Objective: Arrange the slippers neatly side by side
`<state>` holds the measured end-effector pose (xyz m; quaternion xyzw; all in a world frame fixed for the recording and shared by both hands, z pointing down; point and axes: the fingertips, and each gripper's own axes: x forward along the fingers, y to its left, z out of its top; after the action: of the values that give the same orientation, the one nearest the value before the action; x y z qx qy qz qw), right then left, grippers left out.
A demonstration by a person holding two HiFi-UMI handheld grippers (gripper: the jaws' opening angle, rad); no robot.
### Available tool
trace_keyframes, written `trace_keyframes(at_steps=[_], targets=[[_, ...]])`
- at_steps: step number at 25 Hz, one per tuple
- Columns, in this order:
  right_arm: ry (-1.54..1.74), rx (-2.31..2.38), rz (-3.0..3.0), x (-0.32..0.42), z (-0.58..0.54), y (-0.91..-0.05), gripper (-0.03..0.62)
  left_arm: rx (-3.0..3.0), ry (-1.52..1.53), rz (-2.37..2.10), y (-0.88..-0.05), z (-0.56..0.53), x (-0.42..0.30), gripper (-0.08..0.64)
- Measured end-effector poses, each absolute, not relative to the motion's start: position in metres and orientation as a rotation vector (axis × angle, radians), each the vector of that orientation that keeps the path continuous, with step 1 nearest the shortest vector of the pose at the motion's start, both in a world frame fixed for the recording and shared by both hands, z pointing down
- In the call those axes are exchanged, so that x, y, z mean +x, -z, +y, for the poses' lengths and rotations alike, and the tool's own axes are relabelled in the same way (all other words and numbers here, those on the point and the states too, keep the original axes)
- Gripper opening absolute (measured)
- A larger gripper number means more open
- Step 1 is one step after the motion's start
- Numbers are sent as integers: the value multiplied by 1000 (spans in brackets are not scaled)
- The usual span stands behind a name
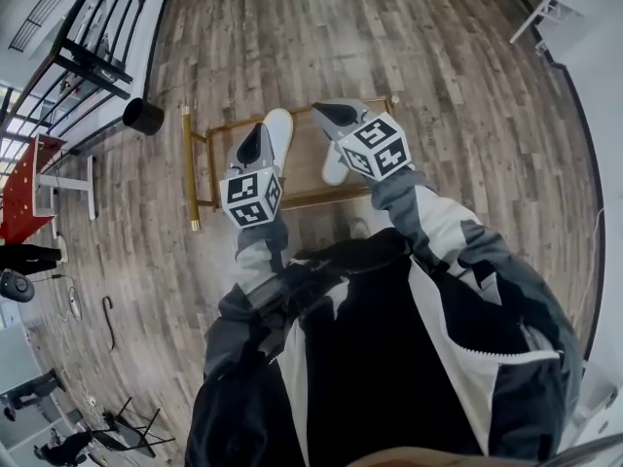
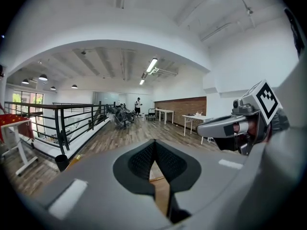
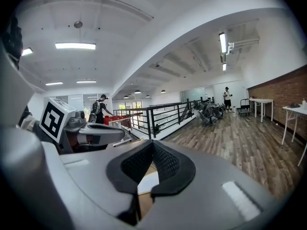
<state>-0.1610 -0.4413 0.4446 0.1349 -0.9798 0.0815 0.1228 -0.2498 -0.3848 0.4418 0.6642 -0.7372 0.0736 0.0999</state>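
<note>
Two white slippers lie on a low gold-framed wooden rack on the floor, one just beyond my left gripper, the other partly hidden under my right gripper. My left gripper is held above the rack's left half, jaws shut and empty. My right gripper hovers over the rack's right half, also shut with nothing in it. In the left gripper view the shut jaws point level across the room, with the right gripper beside them. The right gripper view shows its shut jaws and the left gripper.
A black bin stands left of the rack by a black railing. A red table is at far left, white tables at top right. People stand far off. Wooden floor surrounds the rack.
</note>
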Motion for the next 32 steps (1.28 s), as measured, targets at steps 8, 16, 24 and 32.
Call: trace_keyframes(at_steps=[8, 16, 24, 32], targets=[[-217, 474, -2841, -175, -459, -442, 3, 2051, -208, -2107, -442, -415, -258, 8], [-227, 551, -2823, -185, -462, -443, 3, 2111, -217, -2033, -447, -423, -269, 8], [-174, 516, -2839, -184, -461, -429, 3, 2084, -332, -1965, -484, -430, -277, 6], [-162, 501, -2825, -169, -459, -426, 4, 1909, -668, -1788, -599, -428, -298, 128]])
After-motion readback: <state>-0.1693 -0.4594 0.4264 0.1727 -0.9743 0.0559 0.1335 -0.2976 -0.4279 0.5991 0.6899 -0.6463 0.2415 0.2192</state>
